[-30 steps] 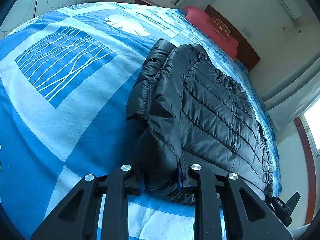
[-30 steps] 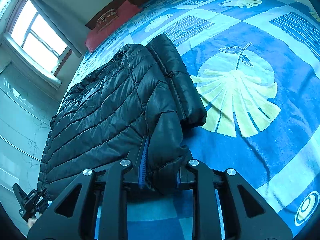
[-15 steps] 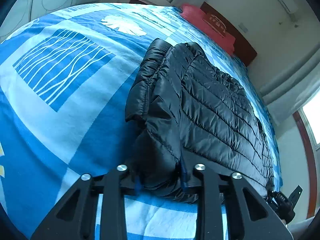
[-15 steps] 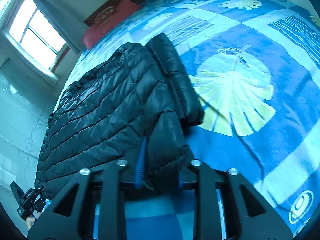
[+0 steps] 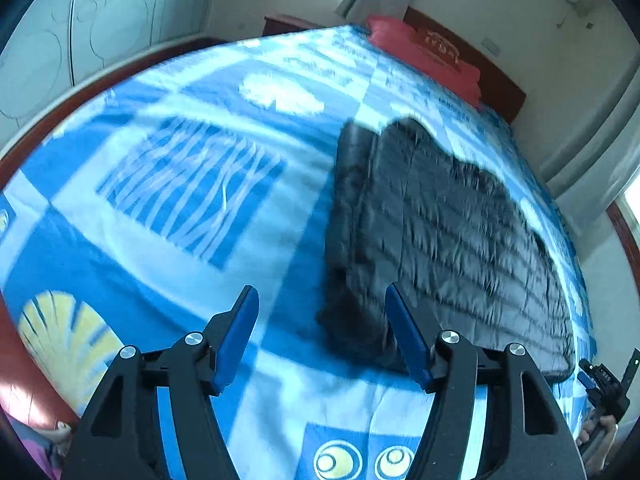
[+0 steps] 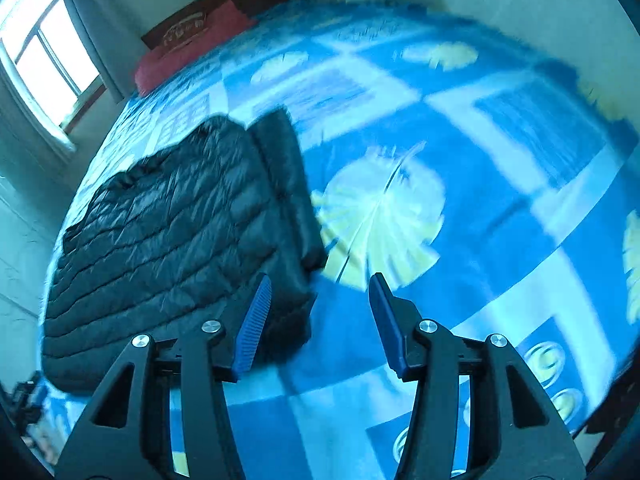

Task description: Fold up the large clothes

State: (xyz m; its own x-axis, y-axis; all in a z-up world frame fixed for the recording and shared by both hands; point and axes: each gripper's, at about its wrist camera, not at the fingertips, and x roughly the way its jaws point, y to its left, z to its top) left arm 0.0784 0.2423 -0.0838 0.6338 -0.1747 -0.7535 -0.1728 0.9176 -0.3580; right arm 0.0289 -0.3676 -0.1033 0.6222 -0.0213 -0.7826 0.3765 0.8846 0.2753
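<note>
A black quilted puffer jacket [image 5: 448,232] lies folded flat on the blue patterned bed cover [image 5: 168,248]. My left gripper [image 5: 322,300] is open and empty, raised above the bed just off the jacket's near corner. In the right wrist view the jacket [image 6: 168,240] lies at the left. My right gripper [image 6: 320,290] is open and empty, above the cover beside the jacket's near right corner. Both views are blurred by motion.
A red pillow [image 5: 424,52] and dark headboard [image 6: 224,4] are at the far end of the bed. A window [image 6: 44,48] is at the far left in the right wrist view. The bed's wooden edge [image 5: 60,112] curves at the left.
Both grippers were shut on the jacket's near edge. Now both are open and have pulled up and back; the jacket lies released on the bed.
</note>
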